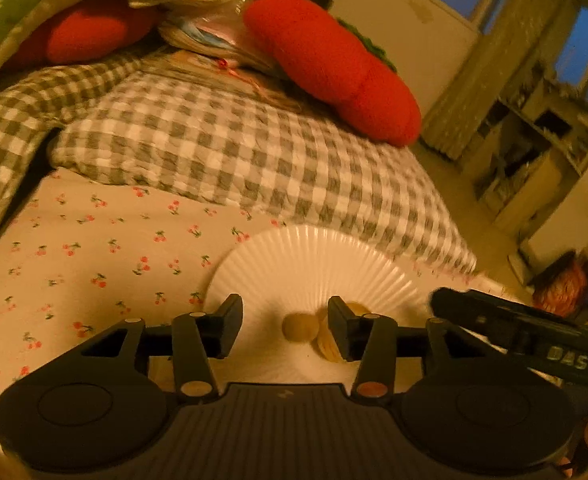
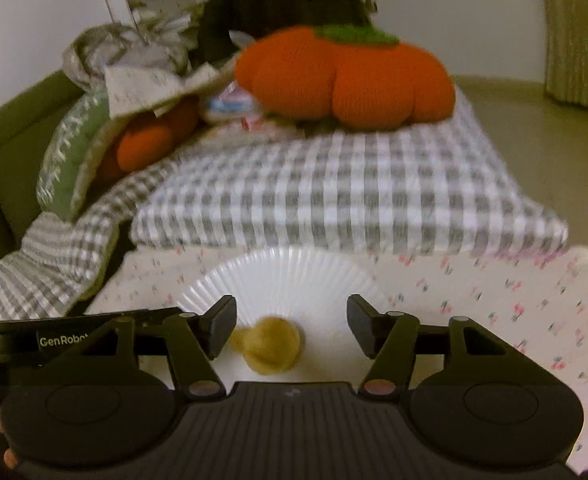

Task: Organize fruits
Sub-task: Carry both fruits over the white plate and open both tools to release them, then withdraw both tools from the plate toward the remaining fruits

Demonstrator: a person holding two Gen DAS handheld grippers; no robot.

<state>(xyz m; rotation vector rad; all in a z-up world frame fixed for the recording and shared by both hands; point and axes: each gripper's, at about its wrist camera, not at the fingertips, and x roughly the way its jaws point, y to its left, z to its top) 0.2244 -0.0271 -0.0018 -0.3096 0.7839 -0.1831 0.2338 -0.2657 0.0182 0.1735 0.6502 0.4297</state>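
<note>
1. Clearly, the left gripper [image 1: 285,328] stood with its jaws apart over the white ribbed plate [image 1: 313,256], in the lower middle of the left wrist view, and it held nothing.
2. Between its fingers lay a small round yellow fruit [image 1: 299,326] on the plate, and a second pale fruit [image 1: 327,344] lay touching it, partly hidden behind the finger on the right side of the frame.
3. The right gripper [image 2: 290,326] was also spread open above the same plate [image 2: 290,276], low in the right wrist view, with nothing between its pads.
4. In that view the yellow fruits [image 2: 272,344] lay close together near the finger on the left side; the blur did not let me count them.
5. The plate rested on a sheet with a cherry print [image 1: 94,248], just in front of a grey checked blanket [image 1: 230,144].
6. An orange pumpkin cushion [image 2: 345,76] lay on the blanket in the upper middle of the right wrist view.
7. A second orange cushion [image 1: 82,36] sat at the upper left of the left wrist view, partly under a green pillow [image 1: 10,8].
8. The right gripper's body [image 1: 533,332] crossed the lower right of the left wrist view.
</note>
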